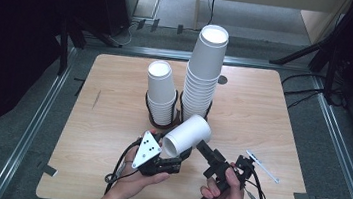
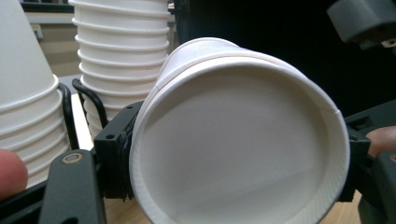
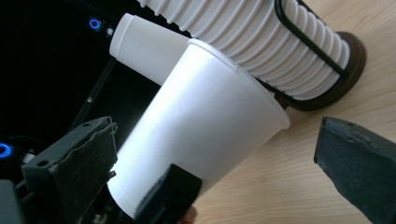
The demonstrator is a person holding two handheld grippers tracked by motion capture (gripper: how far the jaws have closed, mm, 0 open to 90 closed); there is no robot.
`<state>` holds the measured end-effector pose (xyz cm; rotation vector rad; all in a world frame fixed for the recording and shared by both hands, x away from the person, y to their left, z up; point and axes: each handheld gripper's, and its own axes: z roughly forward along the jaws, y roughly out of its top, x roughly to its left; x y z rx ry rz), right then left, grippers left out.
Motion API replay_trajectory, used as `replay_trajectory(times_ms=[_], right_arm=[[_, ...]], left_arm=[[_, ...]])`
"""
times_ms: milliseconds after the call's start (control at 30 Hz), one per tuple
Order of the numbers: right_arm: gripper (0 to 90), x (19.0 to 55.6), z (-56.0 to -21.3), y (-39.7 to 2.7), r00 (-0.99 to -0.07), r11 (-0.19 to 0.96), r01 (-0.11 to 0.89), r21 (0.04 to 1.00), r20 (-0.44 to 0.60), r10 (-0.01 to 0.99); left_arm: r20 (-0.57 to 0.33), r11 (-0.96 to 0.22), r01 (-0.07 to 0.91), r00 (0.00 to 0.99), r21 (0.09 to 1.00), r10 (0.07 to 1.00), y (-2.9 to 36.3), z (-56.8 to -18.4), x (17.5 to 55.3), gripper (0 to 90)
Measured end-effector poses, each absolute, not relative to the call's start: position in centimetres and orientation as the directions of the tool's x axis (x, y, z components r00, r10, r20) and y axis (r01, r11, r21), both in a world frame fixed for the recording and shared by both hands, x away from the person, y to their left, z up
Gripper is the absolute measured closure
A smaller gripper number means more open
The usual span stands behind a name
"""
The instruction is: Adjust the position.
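No words, labels, brands or numbers can be read anywhere: the white paper cups (image 1: 188, 133) and the wooden table (image 1: 259, 104) carry no print, and the grey three-cornered plate (image 1: 147, 149) at the near left bears only small dark dots.

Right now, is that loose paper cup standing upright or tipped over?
Tipped. The paper cup lies slanted on its side, clamped near its base by the left tongs, its open mouth aimed up toward the two stacks; inside it looks empty.
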<state>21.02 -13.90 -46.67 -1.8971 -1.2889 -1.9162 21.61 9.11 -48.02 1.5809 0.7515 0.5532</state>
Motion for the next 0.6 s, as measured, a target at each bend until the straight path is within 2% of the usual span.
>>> replay_trajectory(times_ms=[233,600], right_arm=[[0.0,20.82,-46.41,-14.24,-0.096,-0.686,0.653,0.320,0.934,0.344],[0.0,21.33,-46.70,-13.49,-0.006,-0.732,0.665,0.151,0.981,0.196]], left_arm=[[-0.066,-0.020,0.121,0.668,0.992,0.741,9.02,-48.46,21.50,23.0],[-0.050,-0.013,0.089,0.668,0.996,0.742,8.65,-48.67,21.22,22.9]])
